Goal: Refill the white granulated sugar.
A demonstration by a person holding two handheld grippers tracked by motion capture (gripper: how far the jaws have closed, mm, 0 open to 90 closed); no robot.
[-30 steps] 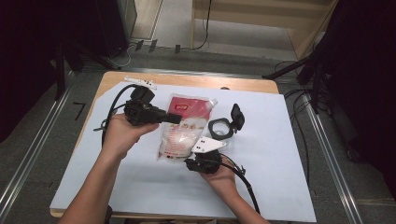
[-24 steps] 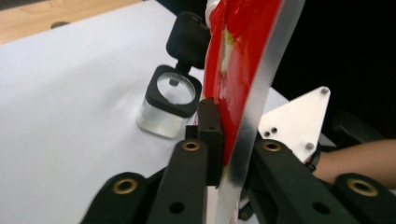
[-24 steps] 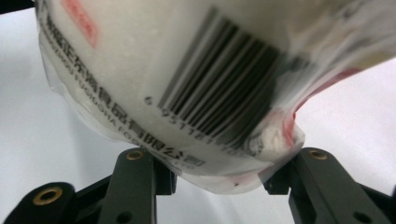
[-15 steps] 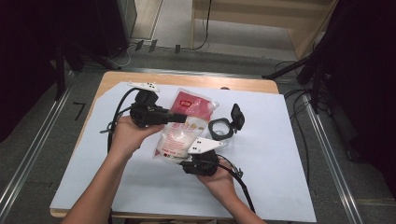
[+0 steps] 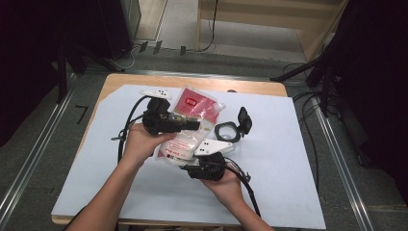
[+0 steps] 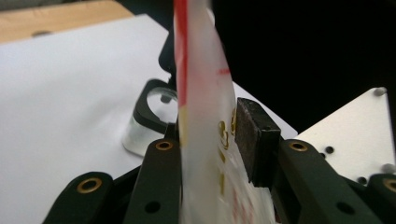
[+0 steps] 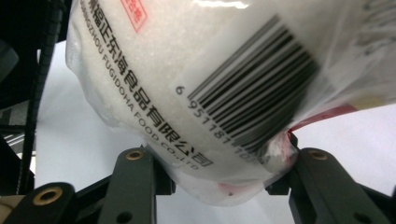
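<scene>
— What do you have from the high view?

— I see the clear plastic bag of white granules with a red label (image 5: 192,126) lifted between both tools over the middle of the table. My left gripper (image 5: 195,124) lies across its upper half, and my right gripper (image 5: 188,162) takes its lower end from below. I judge I hold it at two ends so the loose fill cannot slump while I shift my grasp.

— And the left gripper view?

— The bag's thin top edge (image 6: 201,93) stands upright between the jaws. They have just been opening; the right pad (image 6: 256,140) looks to stand just clear of the film, so I read that side as released, not clamping. Beyond it sits a black-rimmed folding magnifier (image 6: 150,112) on the sheet.

— The right gripper view?

— The barcode end of the bag (image 7: 205,93) bulges down between the jaws, which close on its bottom corner — that hand carries the weight.

— The surface and room?

— A white sheet (image 5: 298,183) covers a light wooden tabletop (image 5: 192,83); the magnifier (image 5: 233,127) rests just right of the bag. Grey carpet floor (image 5: 43,144) surrounds the table, with dark stands and cables behind.
</scene>
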